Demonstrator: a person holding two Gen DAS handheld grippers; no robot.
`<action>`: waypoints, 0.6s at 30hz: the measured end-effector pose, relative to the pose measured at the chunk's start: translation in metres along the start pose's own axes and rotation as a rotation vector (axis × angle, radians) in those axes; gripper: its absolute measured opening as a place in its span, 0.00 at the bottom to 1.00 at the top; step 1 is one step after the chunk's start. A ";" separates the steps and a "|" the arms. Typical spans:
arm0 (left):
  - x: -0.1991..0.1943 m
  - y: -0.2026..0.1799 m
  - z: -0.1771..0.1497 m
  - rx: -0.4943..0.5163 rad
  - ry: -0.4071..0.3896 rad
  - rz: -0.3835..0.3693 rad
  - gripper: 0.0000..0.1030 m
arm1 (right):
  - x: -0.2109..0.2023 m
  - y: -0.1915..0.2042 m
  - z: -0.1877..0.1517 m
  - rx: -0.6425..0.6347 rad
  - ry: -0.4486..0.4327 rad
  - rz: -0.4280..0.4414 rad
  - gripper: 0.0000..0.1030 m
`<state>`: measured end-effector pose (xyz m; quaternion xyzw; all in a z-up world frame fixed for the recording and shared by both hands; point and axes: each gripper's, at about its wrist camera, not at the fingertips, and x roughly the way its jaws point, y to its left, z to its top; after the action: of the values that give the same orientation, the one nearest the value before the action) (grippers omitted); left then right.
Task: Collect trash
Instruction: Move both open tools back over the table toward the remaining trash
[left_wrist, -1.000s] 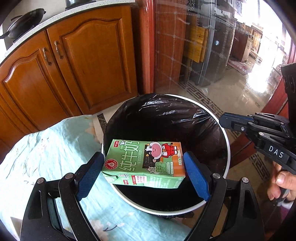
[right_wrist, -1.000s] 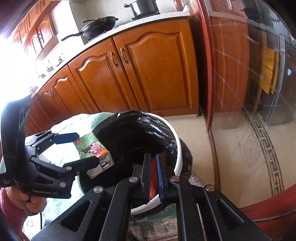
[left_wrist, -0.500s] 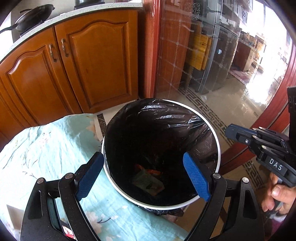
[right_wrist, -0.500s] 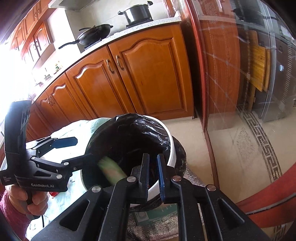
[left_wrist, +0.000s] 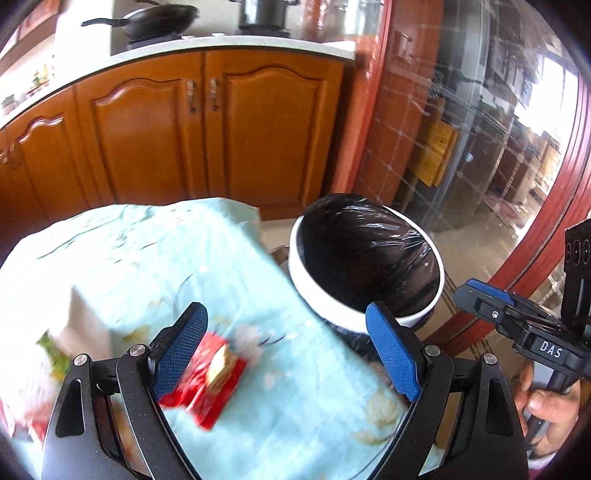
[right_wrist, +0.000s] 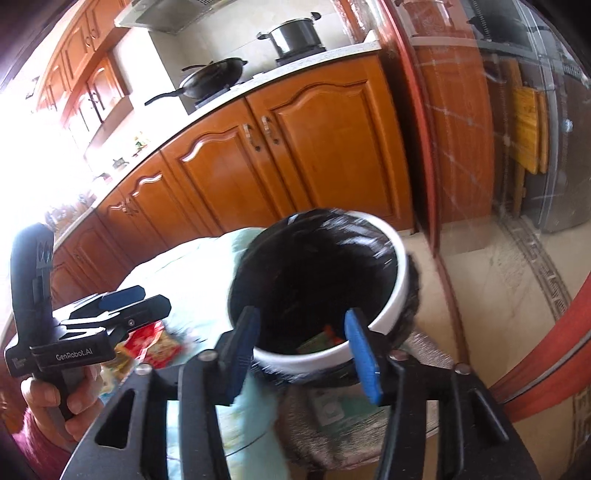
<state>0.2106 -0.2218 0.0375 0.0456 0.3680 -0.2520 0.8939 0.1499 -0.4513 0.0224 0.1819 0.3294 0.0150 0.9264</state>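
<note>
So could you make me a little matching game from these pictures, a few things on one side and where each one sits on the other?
Things:
1. red snack wrapper
2. frying pan
3. black bin liner
4. left gripper

Places:
A. on the stove, beside the steel pot
B. lining the white bin
C. lying on the pale blue tablecloth
D. open above the table, nothing held

Pairs: 1-C, 2-A, 3-B, 4-D

The left tool (left_wrist: 286, 349) gapes wide, holding nothing, gripped by the left hand (right_wrist: 61, 395). The right tool (right_wrist: 301, 354) is also spread apart, held by the right hand (left_wrist: 546, 413).
</note>
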 end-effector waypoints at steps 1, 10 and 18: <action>-0.008 0.005 -0.007 -0.009 -0.011 0.011 0.87 | -0.001 0.005 -0.004 0.002 -0.003 0.012 0.63; -0.066 0.049 -0.056 -0.073 -0.080 0.096 0.87 | -0.003 0.056 -0.038 -0.008 -0.013 0.090 0.83; -0.089 0.088 -0.076 -0.135 -0.093 0.160 0.88 | 0.009 0.089 -0.058 -0.034 0.025 0.139 0.84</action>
<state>0.1512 -0.0877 0.0339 0.0026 0.3376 -0.1563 0.9282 0.1296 -0.3477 0.0065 0.1883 0.3275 0.0871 0.9218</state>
